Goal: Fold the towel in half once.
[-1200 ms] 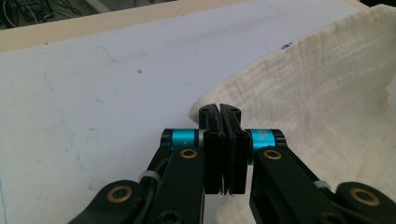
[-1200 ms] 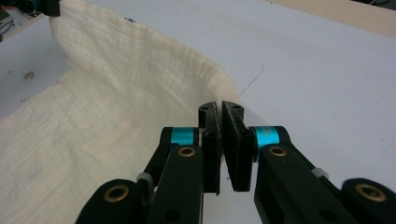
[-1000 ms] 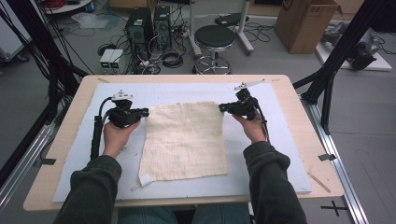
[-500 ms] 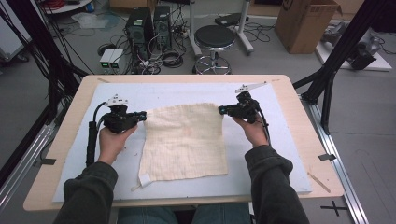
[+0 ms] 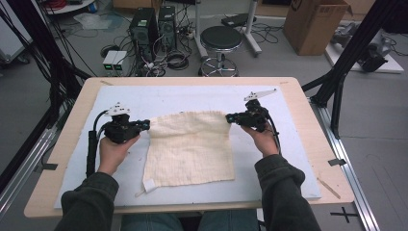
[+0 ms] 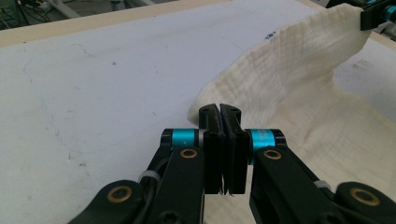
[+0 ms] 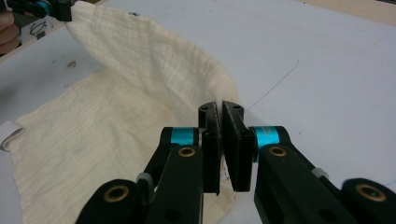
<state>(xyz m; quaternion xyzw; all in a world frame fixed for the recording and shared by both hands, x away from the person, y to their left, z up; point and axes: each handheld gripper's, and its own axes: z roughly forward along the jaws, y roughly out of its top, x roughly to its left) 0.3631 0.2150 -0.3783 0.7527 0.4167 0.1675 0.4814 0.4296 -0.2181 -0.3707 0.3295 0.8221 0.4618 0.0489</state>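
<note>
A cream waffle-weave cloth point(image 5: 190, 147) lies on the white mat point(image 5: 192, 98), its far edge lifted off the surface. My left gripper point(image 5: 146, 123) is shut on the cloth's far left corner; in the left gripper view its jaws point(image 6: 219, 114) pinch the cloth point(image 6: 299, 70) between them. My right gripper point(image 5: 230, 117) is shut on the far right corner, and the right gripper view has its jaws point(image 7: 219, 112) closed on the cloth point(image 7: 116, 107). The cloth's near edge rests flat, with a small white tag point(image 5: 149, 185) at its near left corner.
The mat covers most of a wooden table point(image 5: 308, 120). Beyond the table stand a black stool point(image 5: 221, 39), computer towers point(image 5: 154, 24), cables and a cardboard box point(image 5: 317, 21). A black frame leg point(image 5: 344, 62) rises at the right.
Both hands have moved apart, left gripper leftward and right gripper rightward, drawing the cloth's far edge wider and lifting it slightly.
</note>
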